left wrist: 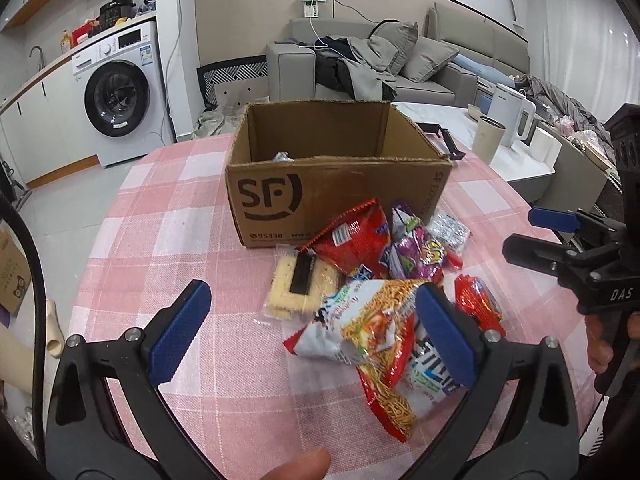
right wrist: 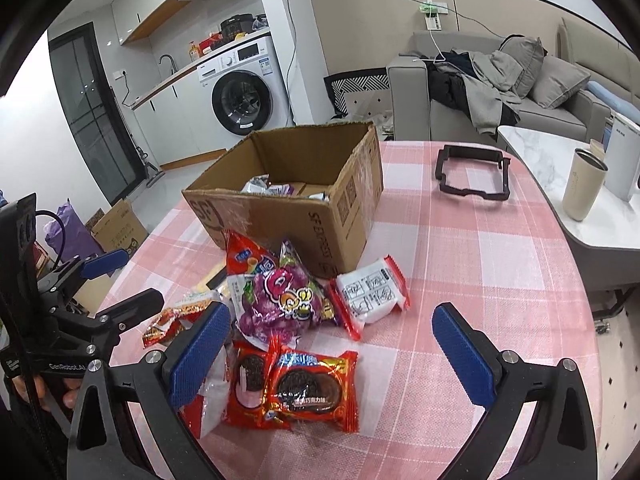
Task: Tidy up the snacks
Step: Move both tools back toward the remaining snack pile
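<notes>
Both grippers gape wide and empty: the left [left wrist: 312, 332] over the noodle pack [left wrist: 376, 336], the right [right wrist: 340, 352] over the cookie packs [right wrist: 304, 388]. The snack pile [right wrist: 280, 300] lies against the box [right wrist: 288, 184] at its 6 o'clock side; a few packets lie inside

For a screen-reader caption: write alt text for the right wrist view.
Open right tongs hover over a snack pile on a pink checked tablecloth, red cookie packs nearest. Behind stands an open cardboard box with some packets inside; the left tongs show at left.
</notes>
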Demonstrator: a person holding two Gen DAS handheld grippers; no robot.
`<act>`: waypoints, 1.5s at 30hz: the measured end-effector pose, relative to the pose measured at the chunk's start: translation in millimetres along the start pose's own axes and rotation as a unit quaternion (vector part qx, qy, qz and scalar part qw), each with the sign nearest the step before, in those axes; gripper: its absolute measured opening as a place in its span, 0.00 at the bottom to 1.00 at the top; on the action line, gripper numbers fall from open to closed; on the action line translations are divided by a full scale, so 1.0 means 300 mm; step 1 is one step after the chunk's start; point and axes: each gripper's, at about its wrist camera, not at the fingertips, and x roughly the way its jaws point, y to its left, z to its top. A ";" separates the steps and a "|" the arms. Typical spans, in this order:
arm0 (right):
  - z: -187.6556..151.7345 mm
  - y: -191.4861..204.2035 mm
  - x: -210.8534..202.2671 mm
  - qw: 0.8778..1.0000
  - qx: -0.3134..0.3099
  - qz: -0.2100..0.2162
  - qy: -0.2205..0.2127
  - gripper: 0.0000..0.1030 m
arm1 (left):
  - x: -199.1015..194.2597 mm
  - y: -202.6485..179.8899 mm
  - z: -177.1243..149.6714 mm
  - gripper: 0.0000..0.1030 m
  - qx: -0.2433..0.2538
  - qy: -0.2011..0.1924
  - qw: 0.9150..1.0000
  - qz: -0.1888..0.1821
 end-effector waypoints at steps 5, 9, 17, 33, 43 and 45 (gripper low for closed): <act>-0.037 0.001 0.023 1.000 0.000 -0.002 0.016 1.00 | 0.017 -0.030 -0.036 0.99 0.002 0.017 1.000 -0.009; -0.071 -0.009 0.034 1.000 0.008 -0.001 0.026 1.00 | 0.024 -0.050 -0.060 0.99 0.001 0.026 0.999 -0.020; -0.122 -0.028 0.048 0.999 0.018 0.001 0.042 1.00 | 0.023 -0.086 -0.096 0.99 0.003 0.035 0.999 -0.025; -0.154 -0.064 0.082 0.998 0.039 0.004 0.055 1.00 | 0.021 -0.101 -0.122 0.99 -0.018 0.052 0.997 -0.052; -0.164 -0.067 0.135 0.996 0.043 0.024 0.075 1.00 | 0.064 -0.099 -0.132 0.99 -0.038 0.070 0.995 -0.068; -0.169 -0.072 0.144 0.996 0.038 0.006 0.085 1.00 | 0.076 -0.096 -0.137 0.99 -0.044 0.075 0.994 -0.073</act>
